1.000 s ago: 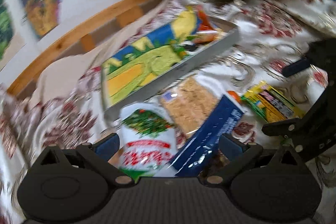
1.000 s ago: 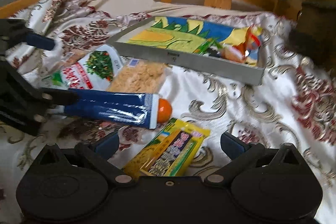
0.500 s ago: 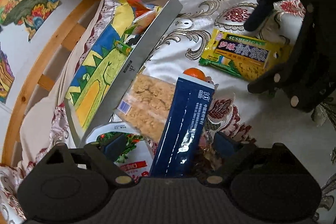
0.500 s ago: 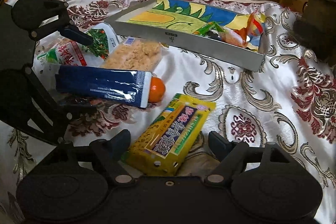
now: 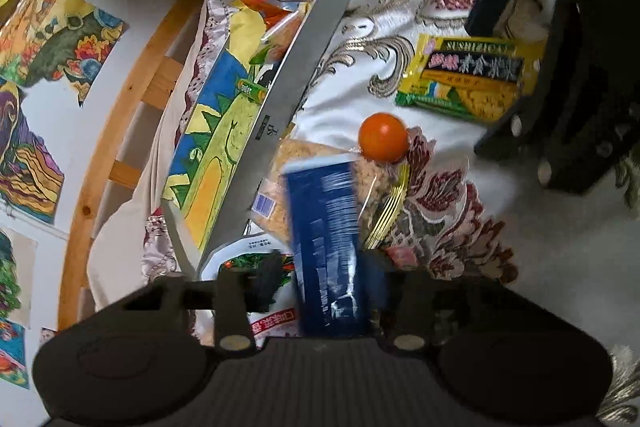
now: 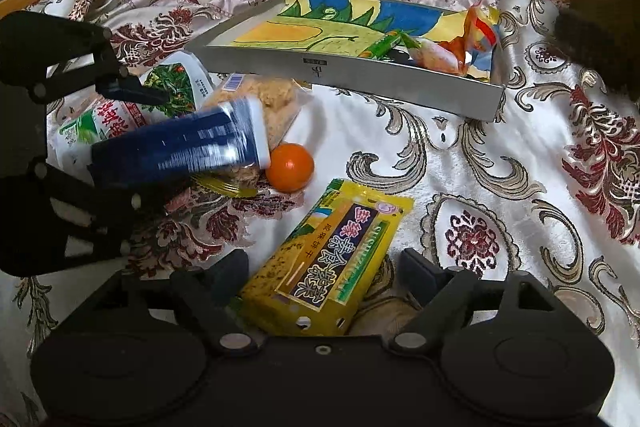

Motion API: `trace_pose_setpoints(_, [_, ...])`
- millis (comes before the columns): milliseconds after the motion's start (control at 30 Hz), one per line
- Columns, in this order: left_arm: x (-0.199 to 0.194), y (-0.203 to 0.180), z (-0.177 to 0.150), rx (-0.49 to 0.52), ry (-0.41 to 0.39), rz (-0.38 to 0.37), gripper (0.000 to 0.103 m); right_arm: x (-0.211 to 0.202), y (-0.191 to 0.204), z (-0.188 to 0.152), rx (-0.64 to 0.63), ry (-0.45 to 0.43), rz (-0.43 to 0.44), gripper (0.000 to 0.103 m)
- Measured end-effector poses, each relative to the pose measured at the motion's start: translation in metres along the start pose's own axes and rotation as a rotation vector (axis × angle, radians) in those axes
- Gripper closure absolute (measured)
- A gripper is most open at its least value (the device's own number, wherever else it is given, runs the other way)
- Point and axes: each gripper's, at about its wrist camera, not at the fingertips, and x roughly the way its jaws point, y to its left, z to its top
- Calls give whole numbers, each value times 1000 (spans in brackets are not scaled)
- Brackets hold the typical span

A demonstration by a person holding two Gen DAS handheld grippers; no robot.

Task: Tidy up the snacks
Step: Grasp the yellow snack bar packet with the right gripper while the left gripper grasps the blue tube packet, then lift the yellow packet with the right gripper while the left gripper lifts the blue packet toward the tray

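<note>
Tongs (image 5: pixel 324 267) tight on blue packet (image 5: pixel 326 247) — orange (image 5: pixel 383 136) just beyond.

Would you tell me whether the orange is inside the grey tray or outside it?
Outside. The orange sits on the patterned bedspread, in front of the grey tray, beside the blue packet.

left gripper (image 5: pixel 326 283) clamps the blue packet (image 5: pixel 326 247)

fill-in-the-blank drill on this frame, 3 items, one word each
1. The left gripper is closed on the ____ packet.
2. The round fruit beside that packet is an ____.
3. The yellow snack pack lies between the open fingers of the ____ gripper.

Missing words: blue; orange; right
</note>
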Motion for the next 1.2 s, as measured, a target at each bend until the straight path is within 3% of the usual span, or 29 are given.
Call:
trace_pose_setpoints(100, [3,2,-1,-10,29,-21,60,-2,1,0,-2,-14,-1,29])
trace_pose_setpoints(300, [8,20,-3,-155,87,-70,52,-2,2,0,-4,-16,-8,30])
trace_pose_setpoints(400, [12,22,-4,-186,120,-84,60,-1,3,0,-5,-17,-7,29])
trace_pose_setpoints(600, [10,25,0,-235,149,-99,65,2,3,-1,-14,-20,-4,32])
trace_pose_setpoints(667, [7,27,1,-260,157,-99,66,1,3,0,-10,-20,9,40])
trace_pose_setpoints(833, [-2,29,6,-304,172,-69,66,-1,4,-1,-14,-20,48,44])
trace_pose_setpoints(1033, [-12,25,14,-282,167,-34,66,-3,4,0,-25,-29,60,48])
trace_pose_setpoints(1200, [-26,30,19,-303,155,-43,67,-11,1,-2,-1,-22,85,48])
